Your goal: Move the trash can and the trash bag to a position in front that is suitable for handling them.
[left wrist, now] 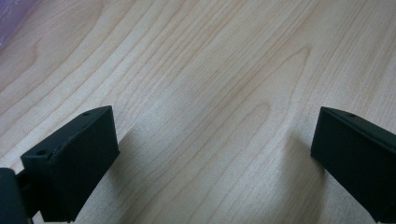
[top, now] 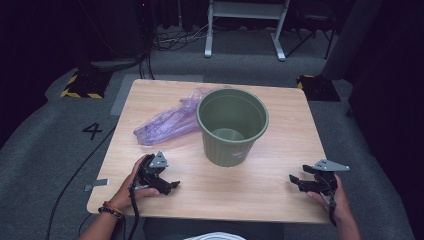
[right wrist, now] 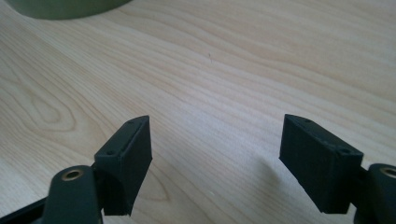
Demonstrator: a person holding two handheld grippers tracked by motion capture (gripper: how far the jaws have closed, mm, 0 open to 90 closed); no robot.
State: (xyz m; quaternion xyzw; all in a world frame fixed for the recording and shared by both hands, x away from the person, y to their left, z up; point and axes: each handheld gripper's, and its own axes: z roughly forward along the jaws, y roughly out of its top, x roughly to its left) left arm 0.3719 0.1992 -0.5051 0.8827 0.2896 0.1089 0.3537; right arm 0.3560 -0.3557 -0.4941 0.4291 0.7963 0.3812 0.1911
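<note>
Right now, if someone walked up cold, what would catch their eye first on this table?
Probably the green bin, standing upright and empty at the middle of the wooden table. Next, the crumpled purple plastic bag lying against the bin's left side. At the near edge, the left gripper and right gripper rest with jaws open, holding nothing.

- Your bench [top: 280, 190]: pale wood, wavy tan grain lines running across it.
- Your bin [top: 232, 126]: matte olive green inside and out, with ribbed vertical lines on the outer wall.
- Your bag [top: 167, 121]: translucent lilac-purple, creased.
- Your left gripper [top: 170, 186] and right gripper [top: 295, 181]: black bodies, each with a light grey plate on top.
- Your left wrist: beaded bracelet [top: 111, 209], dark with orange.
- Floor [top: 45, 150]: grey carpet, a black "4" marked on it; yellow-black hazard stripes on the bases at the back.
</note>
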